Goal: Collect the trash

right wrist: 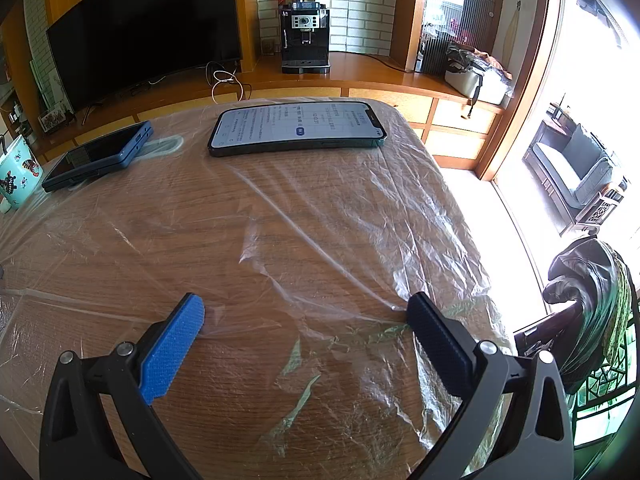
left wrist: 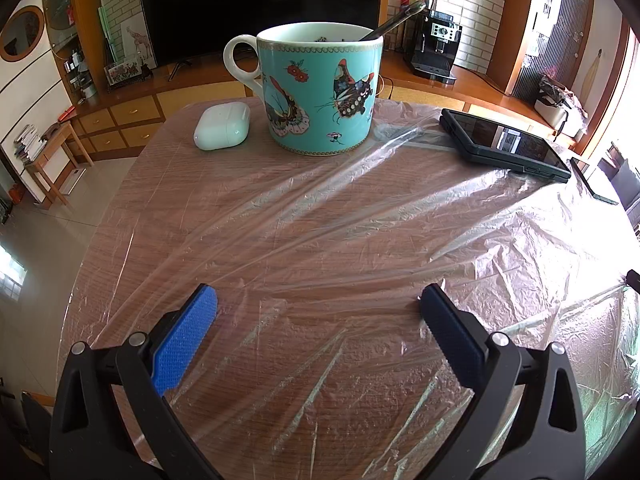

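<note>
A thin clear plastic sheet (left wrist: pixel 360 216) lies crinkled and spread over the round wooden table (left wrist: pixel 120 216); it shows again in the right wrist view as the plastic sheet (right wrist: pixel 320 216). My left gripper (left wrist: pixel 318 300) hovers low over the sheet's near part, open, nothing between its blue pads. My right gripper (right wrist: pixel 306 312) is open too, just above a raised fold of the sheet near the table's right edge. On the sheet rest a turquoise butterfly mug (left wrist: pixel 320 92) with a spoon (left wrist: pixel 394 22), a dark folded phone (left wrist: pixel 504 146) and a lit phone (right wrist: pixel 298 128).
A white earbud case (left wrist: pixel 222 126) sits left of the mug. Behind the table are a TV (left wrist: pixel 260 8) on a wooden cabinet and a black coffee machine (right wrist: pixel 304 38). A chair back draped with dark cloth (right wrist: pixel 588 300) stands at the table's right.
</note>
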Available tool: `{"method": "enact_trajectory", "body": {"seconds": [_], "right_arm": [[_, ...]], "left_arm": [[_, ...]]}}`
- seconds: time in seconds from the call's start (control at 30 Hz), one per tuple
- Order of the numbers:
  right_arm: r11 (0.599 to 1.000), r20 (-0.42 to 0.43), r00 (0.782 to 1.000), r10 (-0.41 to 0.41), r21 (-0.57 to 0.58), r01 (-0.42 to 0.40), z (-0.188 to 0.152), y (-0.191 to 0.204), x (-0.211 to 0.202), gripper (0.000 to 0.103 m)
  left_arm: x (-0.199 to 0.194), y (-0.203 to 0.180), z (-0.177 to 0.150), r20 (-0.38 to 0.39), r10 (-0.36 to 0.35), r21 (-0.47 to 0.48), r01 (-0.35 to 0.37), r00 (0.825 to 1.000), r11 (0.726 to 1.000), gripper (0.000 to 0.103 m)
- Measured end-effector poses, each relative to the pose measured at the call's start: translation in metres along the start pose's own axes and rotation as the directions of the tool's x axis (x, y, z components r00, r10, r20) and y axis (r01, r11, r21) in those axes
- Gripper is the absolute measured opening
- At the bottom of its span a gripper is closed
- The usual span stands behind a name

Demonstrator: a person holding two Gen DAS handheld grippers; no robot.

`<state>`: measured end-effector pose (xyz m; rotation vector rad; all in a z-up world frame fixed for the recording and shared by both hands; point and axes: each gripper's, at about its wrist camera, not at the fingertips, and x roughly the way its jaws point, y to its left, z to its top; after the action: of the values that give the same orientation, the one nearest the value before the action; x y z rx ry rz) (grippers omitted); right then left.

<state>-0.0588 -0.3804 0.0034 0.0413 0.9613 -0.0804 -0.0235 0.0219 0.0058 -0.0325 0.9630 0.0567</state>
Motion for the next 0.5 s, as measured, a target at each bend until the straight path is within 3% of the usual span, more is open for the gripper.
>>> {"method": "enact_trajectory", "body": {"seconds": [0.5], "right_arm": [[1.0,0.0,1.0,0.0,0.0,0.0,-0.0003,0.0003,-0.0005,0.099]], "left_arm": [[-0.0005,-0.001,0.0006,0.0,0.0,0.0,0.0,1.0,1.0,0.102]]}}
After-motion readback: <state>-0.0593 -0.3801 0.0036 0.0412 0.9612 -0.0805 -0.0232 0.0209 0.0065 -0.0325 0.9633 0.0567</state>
